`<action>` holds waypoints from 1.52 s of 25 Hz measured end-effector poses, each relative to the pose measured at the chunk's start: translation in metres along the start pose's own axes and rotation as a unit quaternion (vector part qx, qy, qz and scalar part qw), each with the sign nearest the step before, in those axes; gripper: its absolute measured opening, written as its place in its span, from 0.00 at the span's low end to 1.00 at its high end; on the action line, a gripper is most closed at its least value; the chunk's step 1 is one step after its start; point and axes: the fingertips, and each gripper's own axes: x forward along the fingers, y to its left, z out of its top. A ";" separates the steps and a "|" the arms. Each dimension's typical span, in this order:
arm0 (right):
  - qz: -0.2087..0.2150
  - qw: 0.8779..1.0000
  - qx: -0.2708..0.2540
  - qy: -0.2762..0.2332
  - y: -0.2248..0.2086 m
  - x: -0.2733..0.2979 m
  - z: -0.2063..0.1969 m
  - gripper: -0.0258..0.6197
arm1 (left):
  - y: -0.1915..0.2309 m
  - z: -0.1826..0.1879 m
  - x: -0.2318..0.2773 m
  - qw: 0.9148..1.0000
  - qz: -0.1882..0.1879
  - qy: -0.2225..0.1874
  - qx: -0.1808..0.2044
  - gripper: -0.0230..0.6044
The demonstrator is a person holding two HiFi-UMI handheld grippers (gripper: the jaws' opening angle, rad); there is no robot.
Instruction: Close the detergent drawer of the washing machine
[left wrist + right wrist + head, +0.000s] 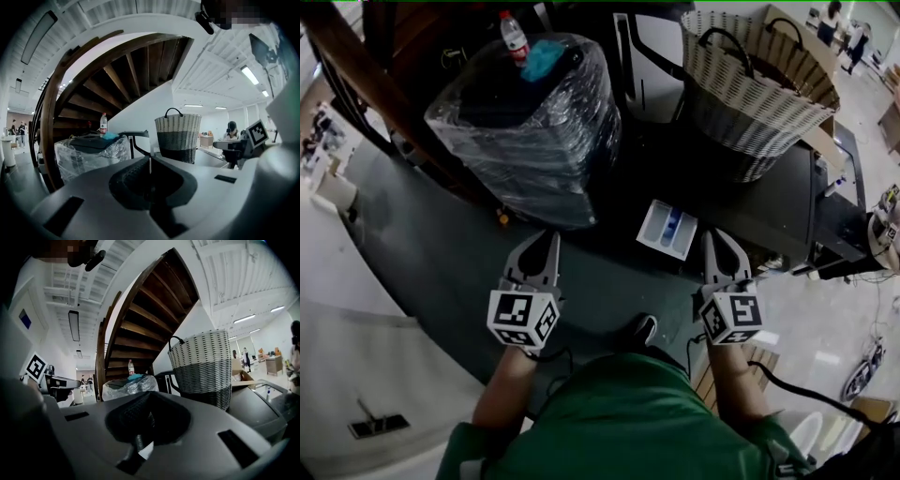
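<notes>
Detergent drawer [667, 228] is sticking out open from the washing machine [769, 206], my right gripper [712, 246] just right of it, left gripper [547, 244] well left, both with fingers [536, 267] pressed together, empty.

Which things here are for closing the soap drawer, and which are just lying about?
For the job: detergent drawer, standing open; washing machine; left claw and right claw, both shut.
Just lying about: woven basket, plastic-wrapped bundle, water bottle.

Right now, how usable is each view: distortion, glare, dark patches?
Head view: sharp, though the washing machine top is dark and the floor at right glares. Left and right gripper views: heavy fisheye bending, black vignetted corners, staircase bowed.
</notes>
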 end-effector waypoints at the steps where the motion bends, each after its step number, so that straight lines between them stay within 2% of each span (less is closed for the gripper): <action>1: 0.001 1.000 0.003 0.003 -0.006 0.007 -0.003 0.07 | -0.004 -0.003 0.012 1.000 -0.003 0.007 0.001 0.09; 8: -0.006 0.999 0.017 0.049 -0.041 0.036 -0.042 0.07 | -0.031 -0.026 0.082 0.999 -0.029 0.045 0.005 0.09; 12: -0.011 0.996 0.027 0.081 -0.049 0.040 -0.074 0.07 | -0.050 -0.059 0.115 0.996 -0.051 0.080 0.000 0.09; 15: -0.024 0.993 0.040 0.111 -0.052 0.037 -0.101 0.07 | -0.068 -0.087 0.131 0.991 -0.081 0.109 0.006 0.09; 21: -0.044 0.984 0.050 0.163 -0.043 0.032 -0.150 0.07 | -0.089 -0.136 0.157 0.978 -0.140 0.156 0.010 0.09; 25: -0.064 0.977 0.052 0.197 -0.027 0.035 -0.183 0.07 | -0.096 -0.163 0.169 0.963 -0.194 0.184 0.019 0.09; 30: -0.091 0.965 0.065 0.239 -0.004 0.046 -0.217 0.07 | -0.078 -0.182 0.182 0.949 -0.236 0.206 0.025 0.09; 38: -0.161 0.942 0.092 0.281 0.015 0.055 -0.266 0.07 | -0.045 -0.198 0.208 0.931 -0.287 0.223 0.042 0.09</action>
